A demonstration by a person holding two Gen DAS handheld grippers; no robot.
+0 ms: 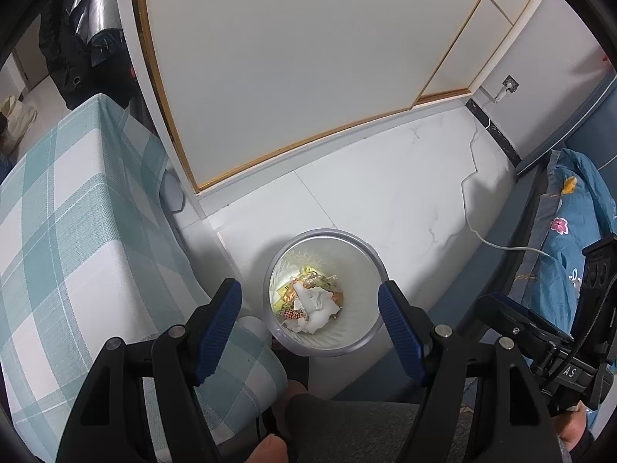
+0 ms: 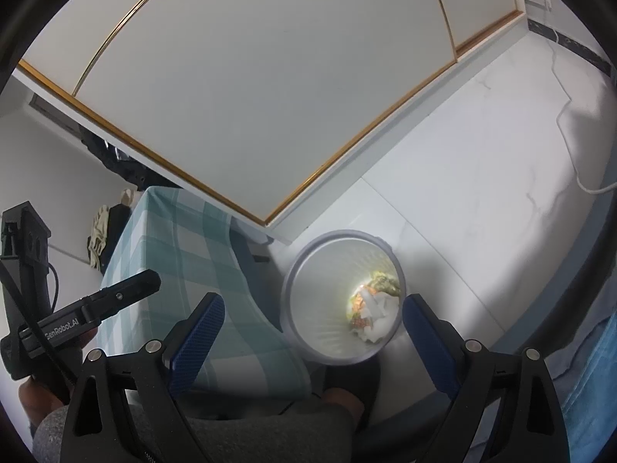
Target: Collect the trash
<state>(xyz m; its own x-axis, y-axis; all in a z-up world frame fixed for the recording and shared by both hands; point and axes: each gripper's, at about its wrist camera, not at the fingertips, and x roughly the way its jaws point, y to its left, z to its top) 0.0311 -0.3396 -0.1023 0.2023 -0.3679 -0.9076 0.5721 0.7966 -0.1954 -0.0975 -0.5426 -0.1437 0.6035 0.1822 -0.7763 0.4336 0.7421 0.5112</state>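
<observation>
Both the left gripper (image 1: pixel 310 316) and right gripper (image 2: pixel 313 330) are held spread and empty above the bin (image 1: pixel 324 293); collecting seems finished, though further trash may be hidden.

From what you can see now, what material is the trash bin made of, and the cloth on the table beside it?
The trash bin looks like translucent, glossy plastic: light passes through its ribbed wall, and the rim is greyer. The cloth looks like woven fabric, matte, in a teal and white check; a fine weave texture shows. Its exact fibre cannot be told.
</observation>
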